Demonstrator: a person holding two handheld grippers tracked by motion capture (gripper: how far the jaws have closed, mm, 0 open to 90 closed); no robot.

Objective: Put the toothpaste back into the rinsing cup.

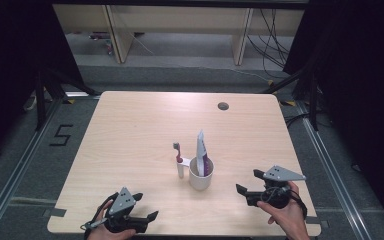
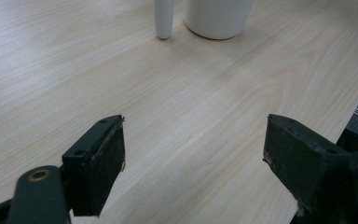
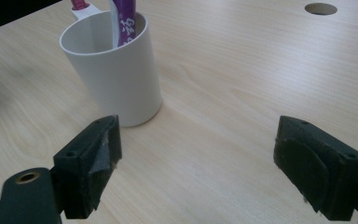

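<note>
White cup (image 1: 200, 176) mid-table, well clear of edges

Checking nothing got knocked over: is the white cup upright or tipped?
Upright: the white plastic cup rests base-down on the wooden table, with the purple toothpaste tube standing inside.

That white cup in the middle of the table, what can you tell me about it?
The white cup is a plain, smooth tumbler that looks like plastic, slightly wider at the rim than at the base. It stands upright on the wooden table, near its middle. A purple and white tube stands inside it, leaning on the rim. A side holder carries a toothbrush with its head up. Neither gripper touches the cup.
</note>
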